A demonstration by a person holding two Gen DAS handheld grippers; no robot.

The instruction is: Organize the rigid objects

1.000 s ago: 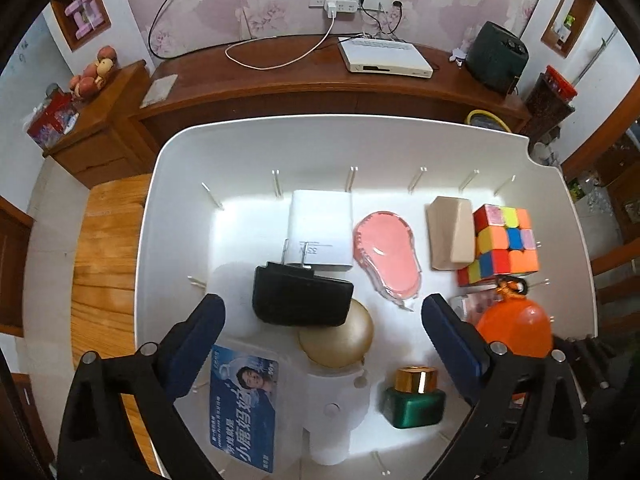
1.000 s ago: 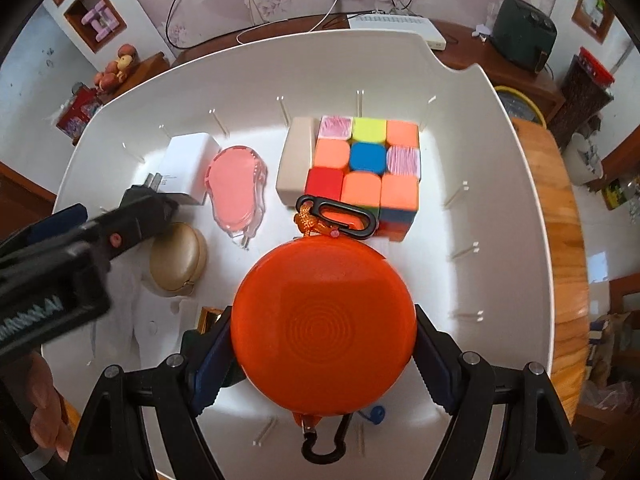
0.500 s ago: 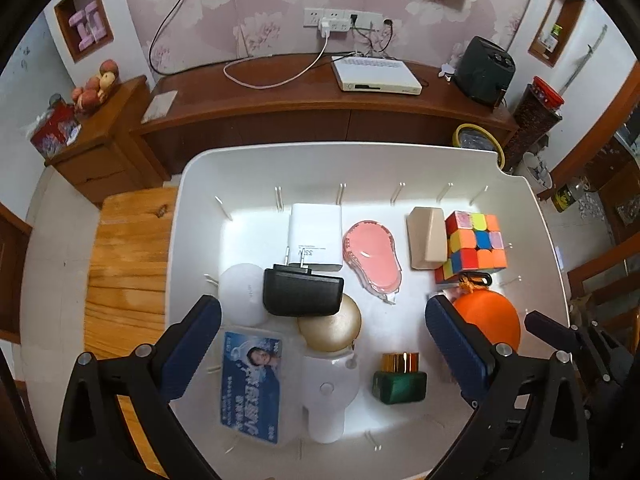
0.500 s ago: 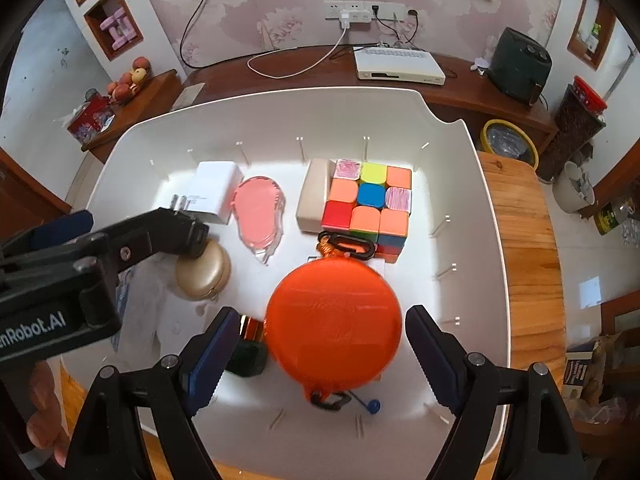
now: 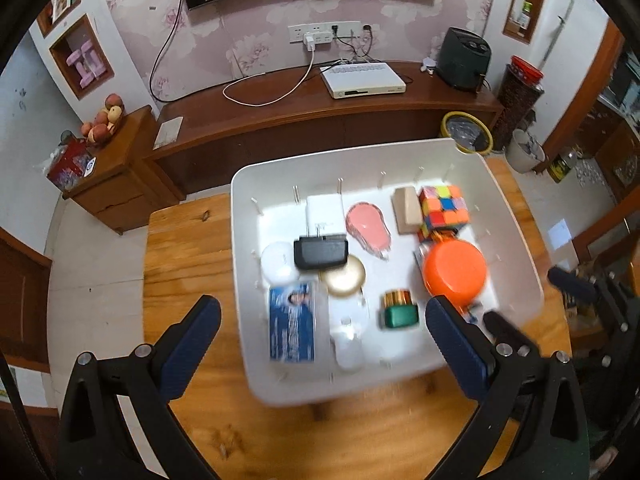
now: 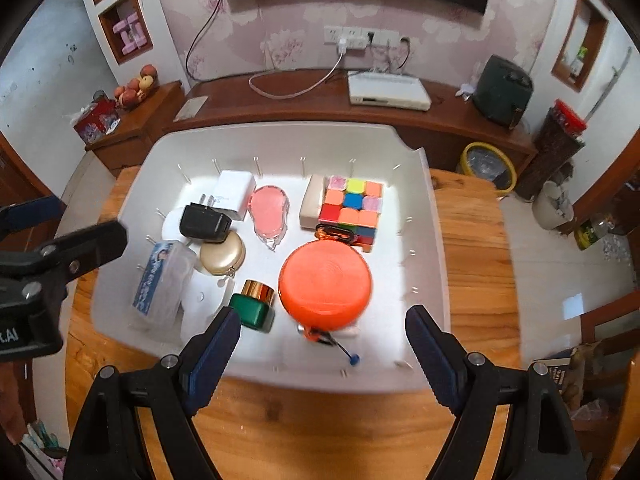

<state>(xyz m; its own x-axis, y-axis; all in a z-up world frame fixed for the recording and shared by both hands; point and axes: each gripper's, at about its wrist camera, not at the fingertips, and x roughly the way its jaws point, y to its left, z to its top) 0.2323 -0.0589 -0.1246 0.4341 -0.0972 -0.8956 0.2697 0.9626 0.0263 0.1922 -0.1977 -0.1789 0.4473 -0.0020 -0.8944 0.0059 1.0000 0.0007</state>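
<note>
Right wrist view shows the right gripper (image 6: 322, 340) risen off the orange disc (image 6: 325, 282), fingers apart and empty, left gripper (image 5: 320, 330) likewise, leaving the disc in the bin (image 6: 424, 208), sorting seemingly finished.

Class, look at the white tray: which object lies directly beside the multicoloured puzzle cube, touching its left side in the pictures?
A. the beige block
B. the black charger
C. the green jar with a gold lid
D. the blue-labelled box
A: the beige block sits flush against the puzzle cube in the white tray.
</note>
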